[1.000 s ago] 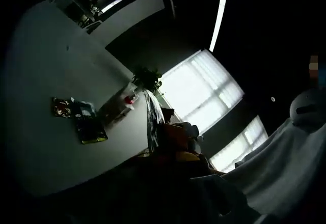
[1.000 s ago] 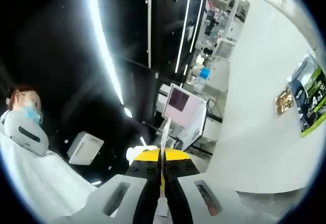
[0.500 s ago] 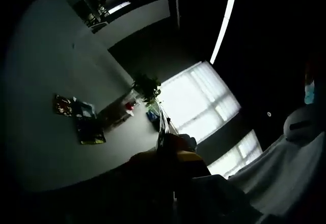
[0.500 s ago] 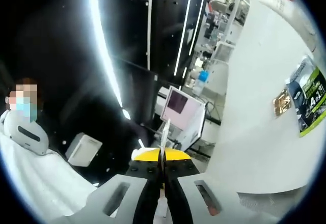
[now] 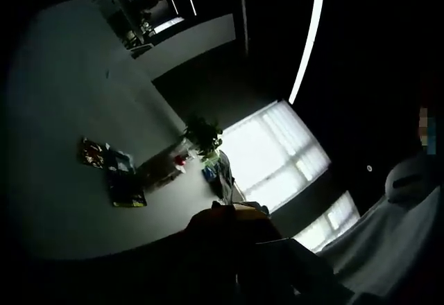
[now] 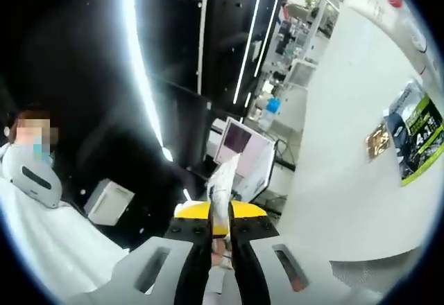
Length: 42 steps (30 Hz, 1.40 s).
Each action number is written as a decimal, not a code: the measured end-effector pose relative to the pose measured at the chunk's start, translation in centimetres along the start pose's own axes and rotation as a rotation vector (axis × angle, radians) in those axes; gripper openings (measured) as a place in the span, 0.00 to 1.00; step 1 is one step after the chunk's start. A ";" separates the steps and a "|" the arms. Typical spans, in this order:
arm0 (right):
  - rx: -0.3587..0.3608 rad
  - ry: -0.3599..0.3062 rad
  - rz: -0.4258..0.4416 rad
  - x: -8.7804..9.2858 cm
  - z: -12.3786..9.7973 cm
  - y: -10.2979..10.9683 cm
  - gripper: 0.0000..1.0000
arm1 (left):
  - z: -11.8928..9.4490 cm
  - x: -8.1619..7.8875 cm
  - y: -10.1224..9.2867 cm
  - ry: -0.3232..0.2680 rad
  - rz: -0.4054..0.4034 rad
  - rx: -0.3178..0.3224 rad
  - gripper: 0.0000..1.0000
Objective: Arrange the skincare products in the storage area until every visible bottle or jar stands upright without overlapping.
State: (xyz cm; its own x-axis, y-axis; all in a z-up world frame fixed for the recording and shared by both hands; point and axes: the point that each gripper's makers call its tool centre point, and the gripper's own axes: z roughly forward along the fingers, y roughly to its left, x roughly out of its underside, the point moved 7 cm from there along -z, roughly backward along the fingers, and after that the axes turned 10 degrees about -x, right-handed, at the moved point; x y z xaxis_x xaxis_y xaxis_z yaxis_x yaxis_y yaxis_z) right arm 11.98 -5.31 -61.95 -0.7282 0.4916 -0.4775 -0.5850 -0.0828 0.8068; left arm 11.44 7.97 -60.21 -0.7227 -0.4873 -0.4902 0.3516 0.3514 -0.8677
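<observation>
My right gripper (image 6: 220, 225) rises from the bottom of the right gripper view, its grey jaws and yellow block closed on a thin white sachet (image 6: 222, 184) that sticks up between them. In the dim left gripper view my left gripper (image 5: 229, 211) is a dark shape with a yellowish block. A thin dark packet (image 5: 223, 180) stands out from between its closed jaws. Both views point up at walls and ceiling, not at a storage area.
A white wall carries posters (image 6: 409, 145) (image 5: 114, 177). A white monitor box (image 6: 243, 149) and shelving stand behind the right jaws. A plant (image 5: 202, 135) and bright windows (image 5: 277, 152) lie ahead of the left gripper. A person in white (image 6: 35, 236) is close by.
The sachet in the right gripper has turned from edge-on to a broader face, and the jaws stand slightly wider. The left gripper's packet now looks narrower and darker; both views shifted a little.
</observation>
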 end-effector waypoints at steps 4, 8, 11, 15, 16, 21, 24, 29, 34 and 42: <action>0.000 0.019 -0.001 -0.1 -0.1 0.4 0.07 | -0.2 0.3 0.0 -0.014 -0.009 0.002 0.00; 0.000 0.002 0.008 -0.3 0.1 0.5 0.06 | -0.3 0.6 -0.1 -0.025 -0.031 0.008 0.00; -0.009 -0.016 0.017 -0.4 0.1 0.7 0.04 | -0.2 0.7 -0.1 -0.029 -0.036 0.009 0.00; -0.010 -0.013 0.010 -0.4 -0.2 0.9 0.02 | -0.1 0.9 -0.3 -0.022 -0.033 0.002 0.00; -0.009 -0.012 0.013 -0.4 -0.3 0.9 0.01 | -0.1 1.0 -0.3 -0.022 -0.032 0.001 0.00; -0.010 0.009 0.017 -0.3 -0.5 0.9 0.01 | -0.2 1.6 -0.3 -0.032 -0.036 -0.010 0.00; -0.010 0.021 0.016 -0.1 -0.7 0.8 0.01 | -0.4 1.8 -0.2 -0.032 -0.049 -0.023 0.00; -0.015 0.032 0.020 0.0 -0.9 0.9 0.01 | -0.4 2.1 -0.2 -0.027 -0.053 -0.035 0.00; -0.015 0.036 0.019 -0.2 -1.4 0.9 0.01 | 0.1 2.5 -0.4 -0.025 -0.054 -0.037 0.00; -0.010 0.029 0.016 -0.7 -2.6 1.1 0.01 | 1.0 2.8 -0.8 -0.009 -0.057 -0.029 0.00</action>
State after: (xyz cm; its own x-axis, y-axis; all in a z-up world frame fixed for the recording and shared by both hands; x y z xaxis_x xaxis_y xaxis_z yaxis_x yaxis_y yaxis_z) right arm 10.92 -7.94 -61.66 -0.7477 0.4645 -0.4746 -0.5764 -0.0990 0.8112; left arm 9.73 5.50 -61.03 -0.7357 -0.5141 -0.4410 0.2924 0.3462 -0.8914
